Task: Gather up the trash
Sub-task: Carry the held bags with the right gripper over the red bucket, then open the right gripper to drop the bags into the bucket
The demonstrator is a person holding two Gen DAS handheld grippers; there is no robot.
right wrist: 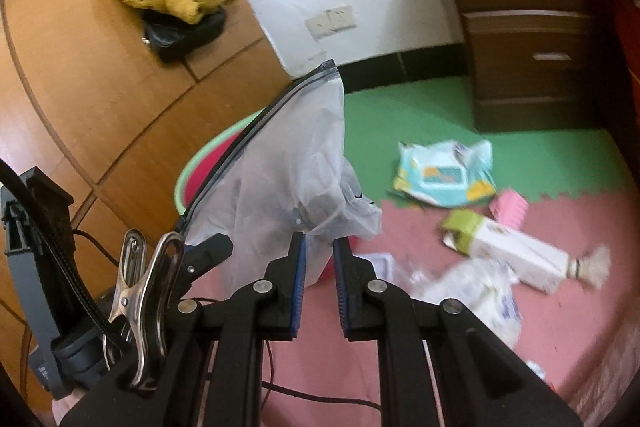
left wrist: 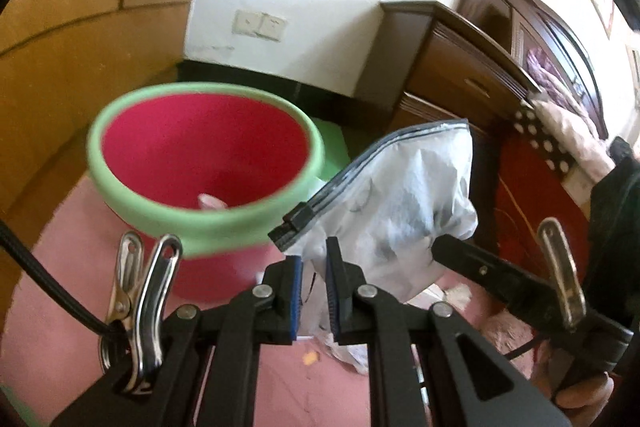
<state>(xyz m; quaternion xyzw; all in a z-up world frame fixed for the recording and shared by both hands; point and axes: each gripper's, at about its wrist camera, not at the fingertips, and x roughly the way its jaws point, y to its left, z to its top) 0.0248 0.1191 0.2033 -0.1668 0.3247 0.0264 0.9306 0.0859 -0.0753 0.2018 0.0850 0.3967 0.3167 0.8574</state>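
My left tongs (left wrist: 314, 269) are black linkages with blue pads and silver rivets. A steel clip (left wrist: 140, 311) and braided black cable (left wrist: 44, 291) sit at eight o'clock. My right tongs (right wrist: 320, 255) match.

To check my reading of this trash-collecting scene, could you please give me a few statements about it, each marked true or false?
1. The left gripper and the right gripper both have the zip bag between their jaws. True.
2. The bin is blue inside. False: it is red inside with a green rim.
3. The wipes pack lies mostly on the green mat. True.
4. The carton is inside the bin. False: it lies on the pink mat, near the wipes pack.
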